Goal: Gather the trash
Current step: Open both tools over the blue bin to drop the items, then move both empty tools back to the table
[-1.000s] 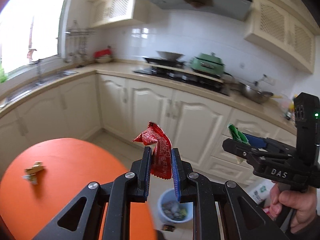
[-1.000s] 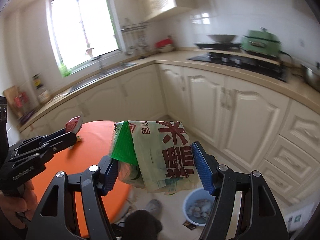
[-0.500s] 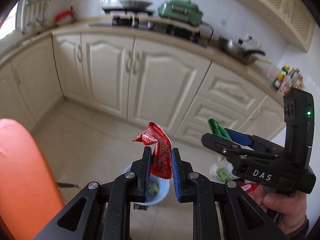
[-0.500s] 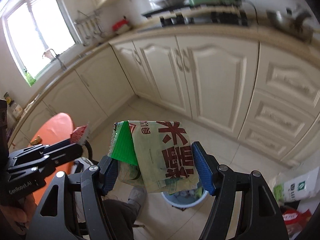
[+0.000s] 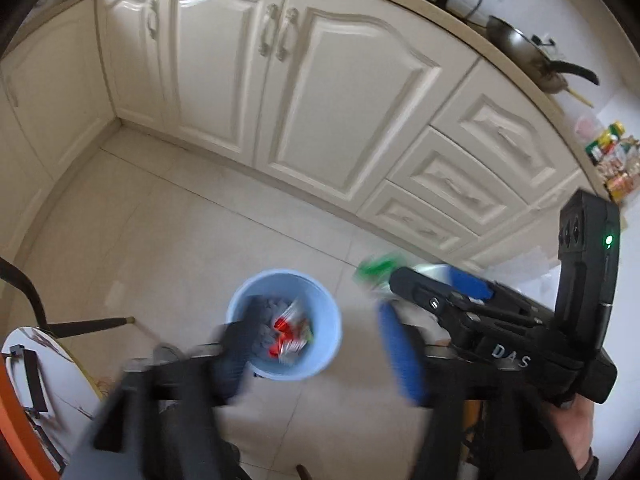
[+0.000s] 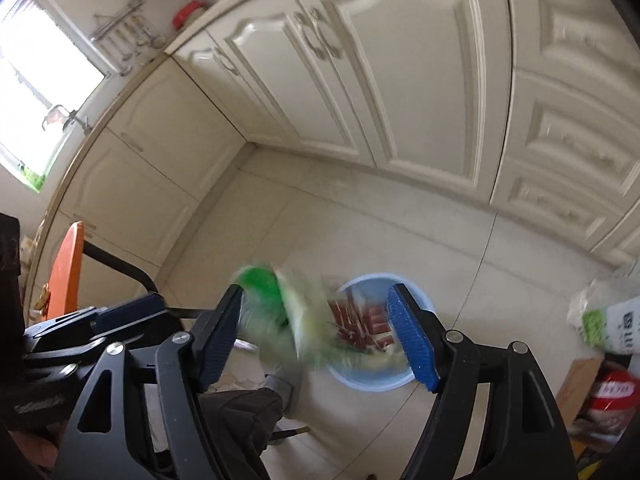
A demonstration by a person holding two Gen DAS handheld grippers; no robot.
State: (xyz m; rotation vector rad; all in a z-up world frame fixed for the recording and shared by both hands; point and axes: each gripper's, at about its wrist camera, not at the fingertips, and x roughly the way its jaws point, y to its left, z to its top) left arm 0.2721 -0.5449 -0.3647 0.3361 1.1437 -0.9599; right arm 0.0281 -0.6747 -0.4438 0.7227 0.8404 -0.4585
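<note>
Cream kitchen cabinets [image 5: 320, 92] backed a pale tiled floor. At six o'clock the left gripper [image 5: 316, 344] was spreading, nothing between its fingers, above the blue bin [image 5: 328, 320]. At four o'clock the right gripper [image 6: 316, 328] was spreading too, the green wrapper [image 6: 280, 304] blurred between its fingers; contact unclear.

Your round pale-blue plastic bin [image 5: 332, 320] stands upright on the tiled floor, open-topped, holding red wrappers [image 5: 282, 326] and other scraps. Your crumpled green-and-cream printed plastic bag [image 6: 288, 316] shows blurred just above the bin's left rim.
</note>
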